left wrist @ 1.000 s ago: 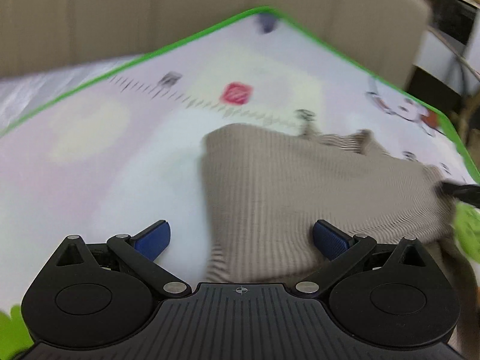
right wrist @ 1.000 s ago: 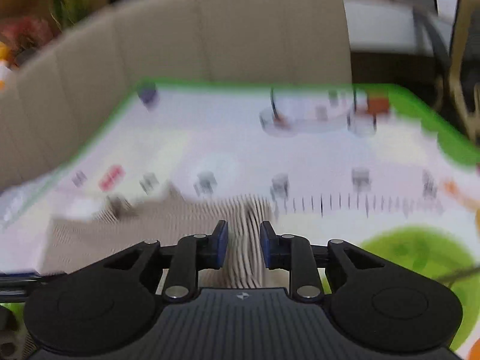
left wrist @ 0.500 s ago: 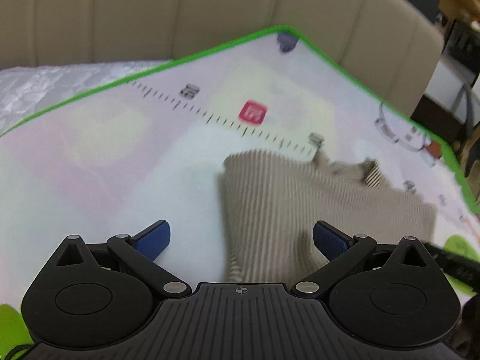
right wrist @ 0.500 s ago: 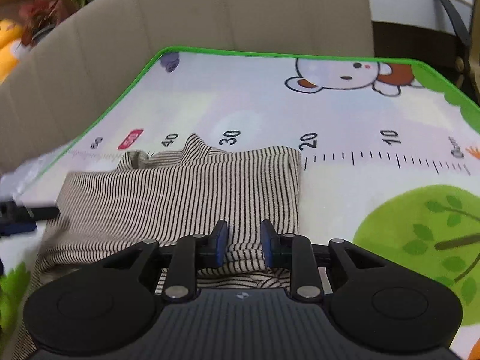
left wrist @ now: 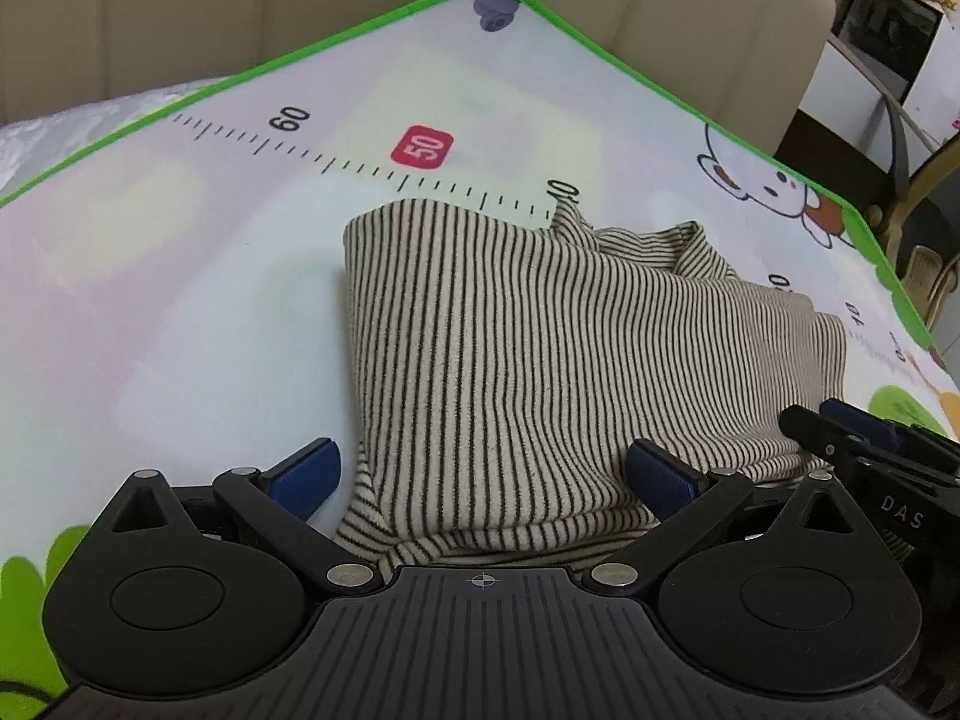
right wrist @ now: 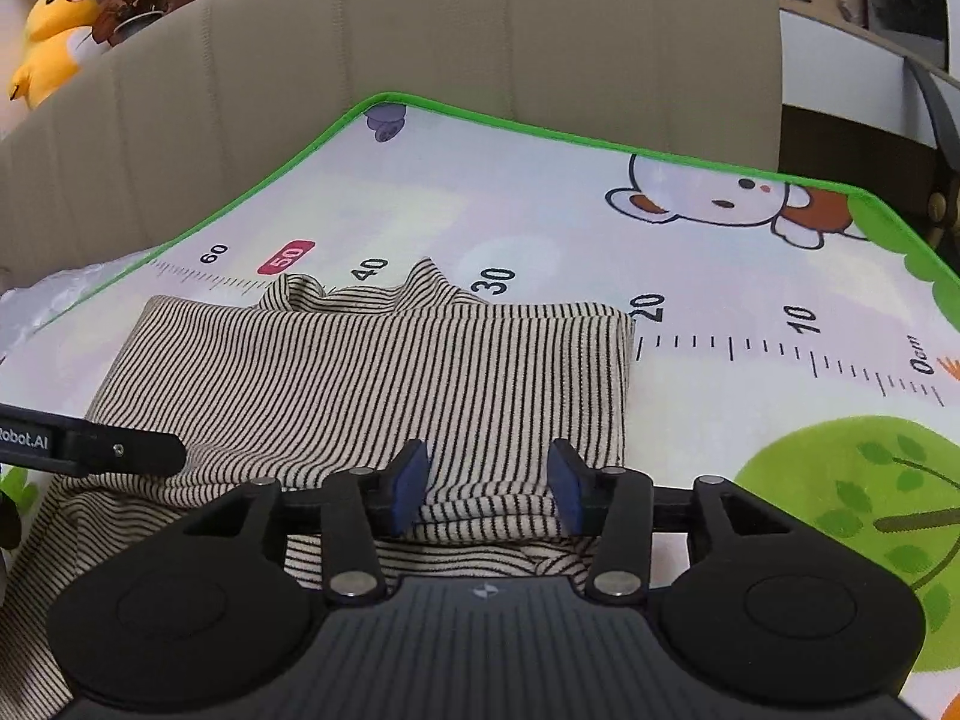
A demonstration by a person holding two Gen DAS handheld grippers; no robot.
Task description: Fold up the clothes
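Black grippers (left wrist: 483,474), blue-padded jaws

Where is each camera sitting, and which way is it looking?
Left wrist view: sits on the left gripper, looking forward and down over the striped shirt on the play mat; its own blue pads, wide apart, and the right gripper's tip at the right edge show.
Right wrist view: sits on the right gripper, jaws opening, loose around the shirt's near edge; the left gripper's finger shows at the left edge.
Both share the shirt, mat and beige headboard.

Soft even light, fisheye-bent edges
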